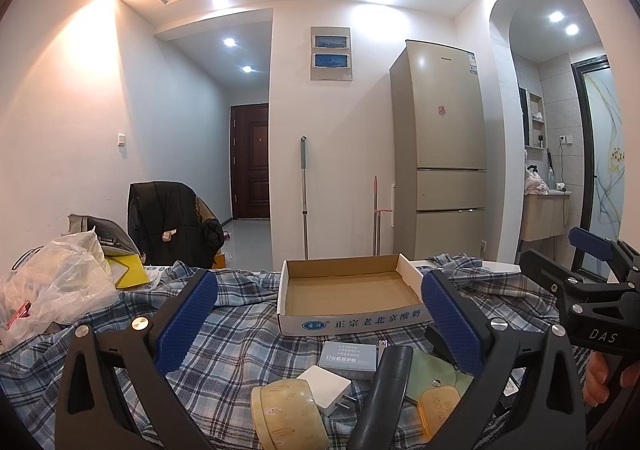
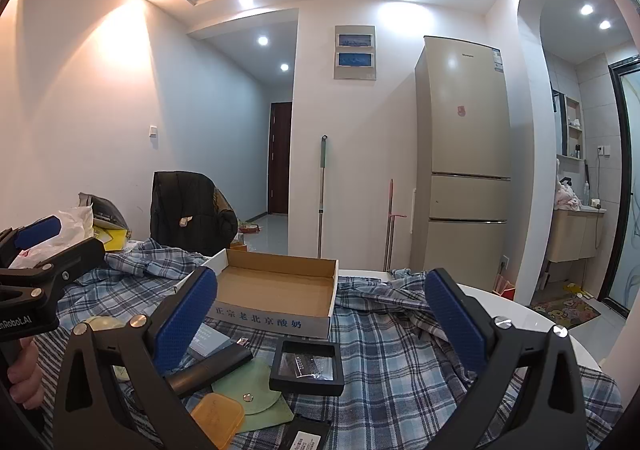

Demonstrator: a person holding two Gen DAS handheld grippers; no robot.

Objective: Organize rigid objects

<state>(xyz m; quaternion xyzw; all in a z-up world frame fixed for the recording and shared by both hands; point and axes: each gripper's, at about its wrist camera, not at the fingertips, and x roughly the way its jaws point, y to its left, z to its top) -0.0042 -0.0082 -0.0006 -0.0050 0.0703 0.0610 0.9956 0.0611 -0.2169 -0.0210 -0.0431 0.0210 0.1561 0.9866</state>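
While nothing was yet held, the scene read as follows.

Task's things: a cluster of small rigid items lay on the plaid cloth point(image 1: 224, 350) over the counter, just in front of the empty cardboard box point(image 1: 348, 290), which stood open-topped and bare inside.

Black remote point(image 1: 386, 390): long axis ran roughly away from the left camera, toward the box; it lay low and between the left claw's fingers, slightly right of their midline.

Neighbours of the remote: a white plug adapter point(image 1: 326, 386) and a round cream tin point(image 1: 286, 414) lay just to its left; a grey-blue carton point(image 1: 349, 356) sat beyond it, nearer the box; a green pouch point(image 1: 434, 370) and an orange case point(image 1: 436, 406) lay to its right.

Black frame case point(image 2: 307, 366): seen from the right wrist, it sat between the remote and the right claw's midline, near the box's front wall.

Left claw point(image 1: 320, 310): fingers spread wide apart, holding nothing, hovering above the cluster.

Right claw point(image 2: 320, 314): fingers likewise wide apart and empty; most of the cluster lay to its lower left.

Nearer hand: judged to be the left for the remote, tin and adapter; the right for the frame case.

Relation governing the move: the box lay straight ahead of both claws, so a grasped item would likely travel forward and slightly up over the front wall.
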